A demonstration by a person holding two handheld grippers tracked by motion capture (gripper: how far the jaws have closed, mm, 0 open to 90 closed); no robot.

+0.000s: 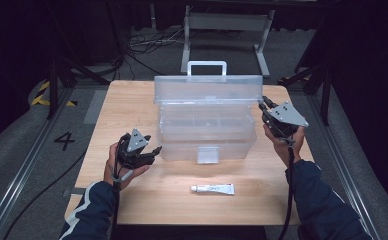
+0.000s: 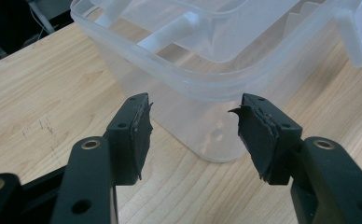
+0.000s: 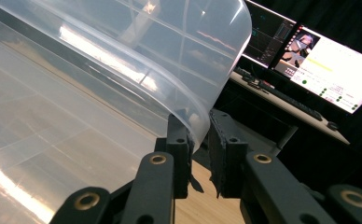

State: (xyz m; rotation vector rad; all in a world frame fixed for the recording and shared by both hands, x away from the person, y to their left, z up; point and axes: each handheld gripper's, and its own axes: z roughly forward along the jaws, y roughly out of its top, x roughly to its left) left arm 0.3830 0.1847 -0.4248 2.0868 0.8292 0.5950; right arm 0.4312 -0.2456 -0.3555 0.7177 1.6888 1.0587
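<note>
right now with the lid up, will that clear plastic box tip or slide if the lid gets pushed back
The box looks empty and thin-walled, so probably light and apt to slide on the smooth table. Its raised lid puts weight high and rearward, so it may tip back. The right gripper pinches the lid's edge, which likely flexes.

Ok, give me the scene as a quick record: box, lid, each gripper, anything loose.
box: clear plastic box, mid-table, open
lid: lid raised upright at the back
right gripper: right gripper with jaws around the lid's corner edge, narrow gap, contact unclear
left gripper: left gripper open, nothing between the jaws, facing the box corner
loose: white tube lying in front of the box
table: wooden table
</note>
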